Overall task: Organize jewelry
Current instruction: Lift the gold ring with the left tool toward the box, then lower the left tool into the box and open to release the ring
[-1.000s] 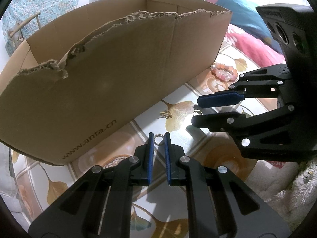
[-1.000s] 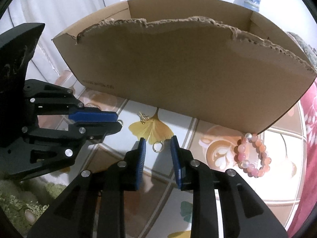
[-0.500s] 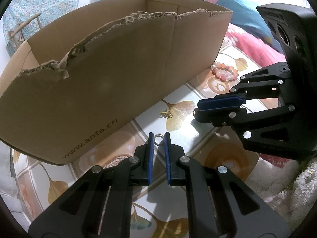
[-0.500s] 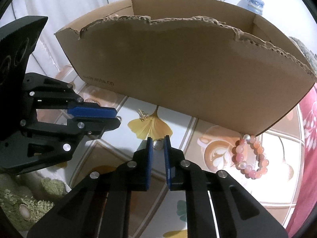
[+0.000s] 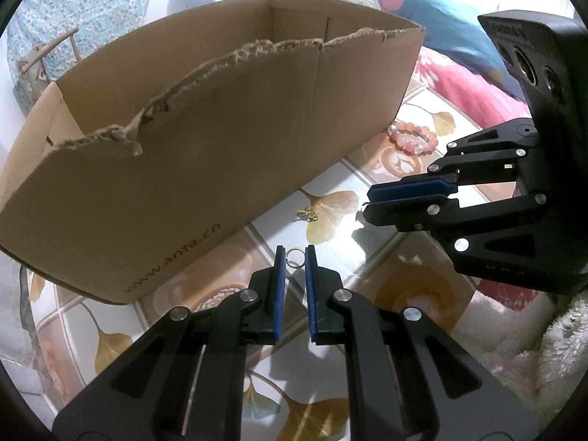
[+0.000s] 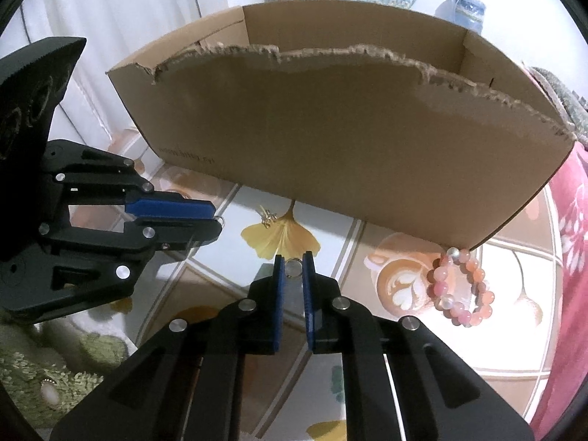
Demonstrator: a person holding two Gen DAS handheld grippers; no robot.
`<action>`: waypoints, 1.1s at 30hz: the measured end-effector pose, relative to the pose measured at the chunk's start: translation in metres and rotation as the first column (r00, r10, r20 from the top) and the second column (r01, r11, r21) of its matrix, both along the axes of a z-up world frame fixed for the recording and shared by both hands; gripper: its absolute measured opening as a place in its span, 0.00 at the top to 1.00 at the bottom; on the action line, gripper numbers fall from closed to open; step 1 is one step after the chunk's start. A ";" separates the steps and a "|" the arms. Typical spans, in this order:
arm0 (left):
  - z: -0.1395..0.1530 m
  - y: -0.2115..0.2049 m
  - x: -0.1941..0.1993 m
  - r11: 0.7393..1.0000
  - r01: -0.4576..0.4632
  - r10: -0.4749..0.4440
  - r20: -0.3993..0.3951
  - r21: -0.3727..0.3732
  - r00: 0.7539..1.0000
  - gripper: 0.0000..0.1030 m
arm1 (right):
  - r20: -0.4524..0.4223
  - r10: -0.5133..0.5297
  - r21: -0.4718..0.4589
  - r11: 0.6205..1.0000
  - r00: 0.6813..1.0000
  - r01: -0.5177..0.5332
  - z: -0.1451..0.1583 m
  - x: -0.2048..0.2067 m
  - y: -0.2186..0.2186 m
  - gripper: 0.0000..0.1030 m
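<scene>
The right tongs (image 6: 293,270) have just closed on a small ring (image 6: 293,269) — both tongs now clamp rings, the left tongs (image 5: 295,259) on another ring (image 5: 295,258); both are ready for the cardboard box (image 6: 349,139).

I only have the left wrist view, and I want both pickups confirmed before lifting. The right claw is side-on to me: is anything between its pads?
Observer: Yes. The right wrist view shows the right claw shut on a small silver ring, pinched at the very pad tips.
Operator: Is the ring in my claw seated deep?
Observer: No. Seen from the side, the left claw has the left ring poking out past its tips.
</scene>
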State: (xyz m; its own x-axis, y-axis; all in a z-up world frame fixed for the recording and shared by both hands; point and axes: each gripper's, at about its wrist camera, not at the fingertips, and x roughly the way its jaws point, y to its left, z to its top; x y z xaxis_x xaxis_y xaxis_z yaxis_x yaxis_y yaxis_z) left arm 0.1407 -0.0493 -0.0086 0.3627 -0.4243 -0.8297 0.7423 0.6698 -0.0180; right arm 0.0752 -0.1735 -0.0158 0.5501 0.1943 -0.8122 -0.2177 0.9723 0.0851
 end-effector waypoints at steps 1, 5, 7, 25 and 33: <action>0.003 0.001 -0.001 1.000 0.000 0.000 0.002 -0.007 1.000 0.91 | 0.007 0.000 -0.001 1.000 1.000 0.000 0.004 -0.003 -0.001 0.91; 0.020 0.004 -0.005 0.999 0.002 -0.002 0.014 -0.040 1.000 0.91 | 0.033 0.002 0.027 1.000 0.999 -0.003 0.022 -0.010 -0.007 0.91; 0.036 0.007 -0.007 0.997 0.007 -0.006 0.023 -0.073 1.000 0.91 | 0.064 0.008 0.046 0.999 0.998 -0.011 0.038 -0.013 -0.010 0.91; 0.113 -0.001 0.088 0.991 0.045 -0.041 0.033 -0.128 0.999 0.91 | 0.075 0.126 0.202 0.970 0.989 -0.139 0.122 0.111 -0.056 0.91; 0.077 -0.043 0.169 0.998 0.029 -0.041 -0.207 -0.060 0.978 0.91 | -0.267 0.100 0.165 0.985 0.958 -0.057 0.069 0.208 -0.062 0.91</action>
